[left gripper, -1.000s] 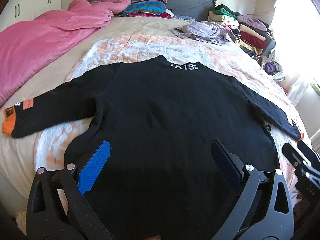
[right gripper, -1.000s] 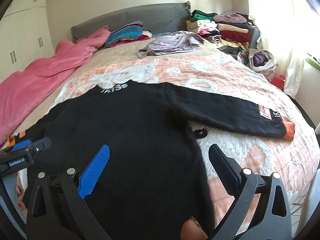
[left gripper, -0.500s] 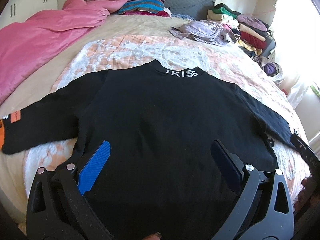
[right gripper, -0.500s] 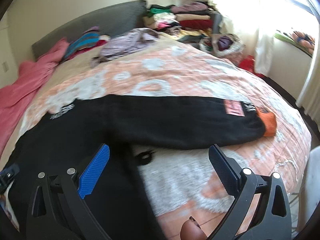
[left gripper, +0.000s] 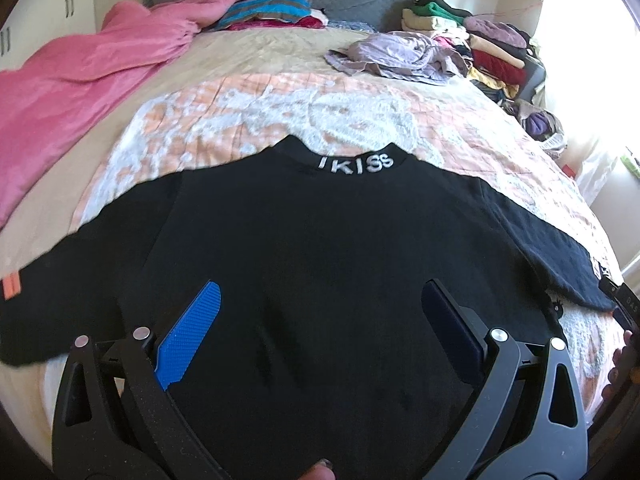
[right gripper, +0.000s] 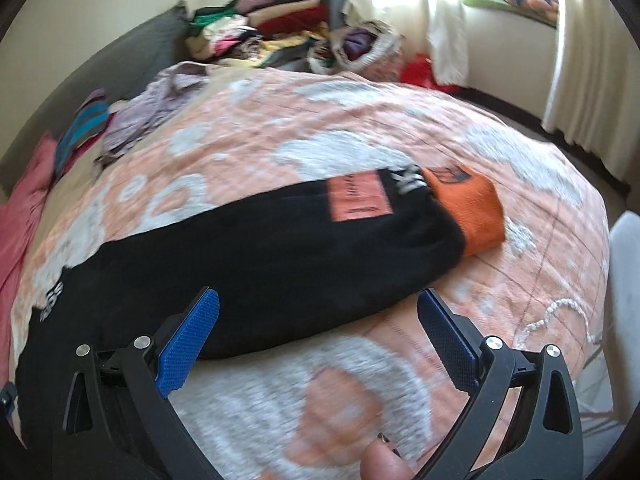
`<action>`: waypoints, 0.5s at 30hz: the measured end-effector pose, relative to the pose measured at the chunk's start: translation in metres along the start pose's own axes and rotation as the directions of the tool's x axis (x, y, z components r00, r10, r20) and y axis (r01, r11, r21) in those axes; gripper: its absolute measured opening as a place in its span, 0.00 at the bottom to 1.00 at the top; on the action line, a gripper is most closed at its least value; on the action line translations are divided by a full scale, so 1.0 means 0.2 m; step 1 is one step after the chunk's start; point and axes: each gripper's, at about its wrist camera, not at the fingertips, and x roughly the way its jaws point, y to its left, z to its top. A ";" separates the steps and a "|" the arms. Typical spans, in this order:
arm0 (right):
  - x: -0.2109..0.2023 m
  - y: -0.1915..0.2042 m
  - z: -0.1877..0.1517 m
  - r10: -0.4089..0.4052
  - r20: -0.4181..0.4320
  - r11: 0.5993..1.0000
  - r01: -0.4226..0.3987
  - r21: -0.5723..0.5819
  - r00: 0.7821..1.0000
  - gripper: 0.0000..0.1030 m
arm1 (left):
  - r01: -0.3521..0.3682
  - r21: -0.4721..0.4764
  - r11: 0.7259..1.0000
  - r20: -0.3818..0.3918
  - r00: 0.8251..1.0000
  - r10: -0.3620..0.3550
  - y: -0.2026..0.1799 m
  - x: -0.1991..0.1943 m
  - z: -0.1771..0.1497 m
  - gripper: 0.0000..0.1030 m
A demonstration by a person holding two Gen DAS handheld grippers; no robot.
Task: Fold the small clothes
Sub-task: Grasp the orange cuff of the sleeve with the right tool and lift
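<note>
A black long-sleeved sweater point(left gripper: 320, 248) with white lettering on the collar lies flat on the bed, sleeves spread to both sides. My left gripper point(left gripper: 320, 312) hovers open over its lower body, nothing between the fingers. In the right wrist view the sweater's right sleeve point(right gripper: 280, 256) stretches across the blanket, ending in an orange cuff point(right gripper: 476, 208) beside an orange patch point(right gripper: 358, 196). My right gripper point(right gripper: 318, 320) is open just above the sleeve's near edge, holding nothing. The left sleeve's cuff lies out of frame.
The bed carries a peach and white blanket point(left gripper: 320, 112), a pink duvet point(left gripper: 80, 72) at the left, a crumpled lilac garment point(left gripper: 396, 56) and stacked folded clothes point(left gripper: 472, 40) near the headboard. A basket point(right gripper: 360, 44) and curtain point(right gripper: 584, 60) stand beyond the bed's right edge.
My right gripper swung right and closer, from over the sweater's body to the right sleeve near its orange cuff. My left gripper crept forward over the body. Both stayed open.
</note>
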 end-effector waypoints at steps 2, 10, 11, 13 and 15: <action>0.03 -0.04 0.01 -0.005 -0.014 1.000 0.006 0.027 1.000 0.96 | 0.006 -0.007 1.000 -0.003 1.000 -0.006 0.00 0.03 0.04 0.91; 0.16 -0.24 0.09 0.025 -0.042 0.982 -0.017 0.186 0.999 0.96 | 0.023 0.009 1.000 0.002 1.000 -0.023 -0.02 0.14 0.18 0.91; 0.17 -0.26 0.10 0.032 -0.031 0.979 -0.025 0.204 0.999 0.94 | 0.014 0.010 1.000 0.004 1.000 -0.014 -0.02 0.15 0.20 0.91; 0.20 -0.30 0.13 0.039 -0.013 0.970 -0.034 0.242 0.999 0.84 | -0.003 0.006 1.000 0.010 1.000 0.003 0.00 0.18 0.23 0.91; 0.22 -0.33 0.15 0.018 0.009 0.962 -0.019 0.273 1.000 0.65 | -0.006 -0.004 1.000 0.010 1.000 0.006 0.03 0.20 0.26 0.91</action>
